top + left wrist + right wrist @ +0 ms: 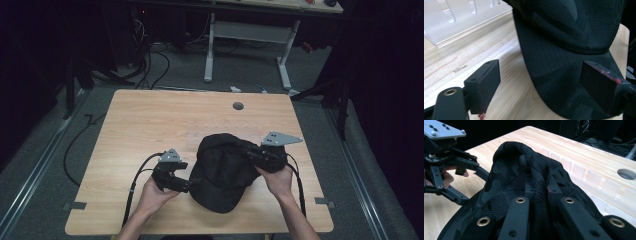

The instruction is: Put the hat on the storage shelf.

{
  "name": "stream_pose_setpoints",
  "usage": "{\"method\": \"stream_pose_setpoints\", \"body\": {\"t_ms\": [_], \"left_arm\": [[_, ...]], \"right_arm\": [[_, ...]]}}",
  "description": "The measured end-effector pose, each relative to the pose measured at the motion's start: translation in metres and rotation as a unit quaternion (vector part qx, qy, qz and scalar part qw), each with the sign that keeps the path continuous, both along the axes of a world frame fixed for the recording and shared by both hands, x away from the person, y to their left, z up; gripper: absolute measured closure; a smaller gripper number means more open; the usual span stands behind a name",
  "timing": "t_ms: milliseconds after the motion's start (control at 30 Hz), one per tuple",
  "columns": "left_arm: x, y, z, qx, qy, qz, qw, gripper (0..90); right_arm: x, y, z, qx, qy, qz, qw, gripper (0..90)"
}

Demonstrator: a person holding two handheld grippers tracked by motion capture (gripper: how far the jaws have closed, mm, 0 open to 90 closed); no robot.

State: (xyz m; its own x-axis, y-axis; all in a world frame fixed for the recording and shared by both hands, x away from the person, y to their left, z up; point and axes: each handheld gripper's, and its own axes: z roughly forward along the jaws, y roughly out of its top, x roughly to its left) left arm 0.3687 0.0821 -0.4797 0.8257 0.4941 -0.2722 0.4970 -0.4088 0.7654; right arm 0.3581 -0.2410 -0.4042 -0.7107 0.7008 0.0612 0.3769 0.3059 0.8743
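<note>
One black mesh cap (222, 172) lay on the near half of my wooden table (150, 120). My right gripper (541, 188) had pinched a fold of its crown fabric tight. My left gripper (541, 82) stood wide apart, straddling the brim, pressing nothing.

one black cap (222, 172) is counted on the surface (150, 125). two tongs are counted, a left one (186, 186) and a right one (250, 156), each carried by one hand. one round hole (238, 106) is counted in the surface.
</note>
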Motion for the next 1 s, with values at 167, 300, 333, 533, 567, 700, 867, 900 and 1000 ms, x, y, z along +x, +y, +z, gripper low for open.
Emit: {"method": "stream_pose_setpoints", "body": {"t_ms": [167,300,333,533,567,700,867,900,1000], "left_arm": [[0.0,0.0,0.0,-0.001,0.004,-0.009,1.0,16.4],[0.001,0.0,-0.001,-0.003,0.014,-0.02,0.9997,16.4],[0.001,0.0,-0.001,-0.002,0.016,-0.022,0.9996,16.5],[0.002,-0.002,-0.003,-0.005,0.029,-0.036,0.9989,16.5],[0.002,-0.003,-0.003,-0.006,0.031,-0.038,0.9988,16.4],[0.002,-0.003,-0.003,-0.009,0.033,-0.046,0.9983,16.8],[0.002,-0.001,-0.002,-0.011,0.032,-0.056,0.9979,23.7],[0.001,-0.001,-0.002,-0.013,0.033,-0.06,0.9976,26.1],[0.001,0.0,-0.001,-0.015,0.038,-0.061,0.9973,29.0]], "right_arm": [[0.001,0.006,0.002,0.005,-0.006,0.019,0.9998,83.2],[0.001,0.009,0.002,0.005,-0.009,0.028,0.9995,83.1],[0.001,0.009,0.003,0.006,-0.01,0.031,0.9994,83.0],[0.0,0.014,0.005,0.013,-0.019,0.051,0.9984,82.8],[0.0,0.014,0.005,0.013,-0.02,0.054,0.9982,82.8],[0.0,0.019,0.007,0.015,-0.025,0.072,0.997,82.8],[-0.002,0.023,0.009,0.016,-0.041,0.084,0.9955,82.4],[-0.002,0.023,0.009,0.015,-0.043,0.085,0.9953,82.4],[-0.001,0.024,0.009,0.017,-0.043,0.087,0.9952,82.4]]}}
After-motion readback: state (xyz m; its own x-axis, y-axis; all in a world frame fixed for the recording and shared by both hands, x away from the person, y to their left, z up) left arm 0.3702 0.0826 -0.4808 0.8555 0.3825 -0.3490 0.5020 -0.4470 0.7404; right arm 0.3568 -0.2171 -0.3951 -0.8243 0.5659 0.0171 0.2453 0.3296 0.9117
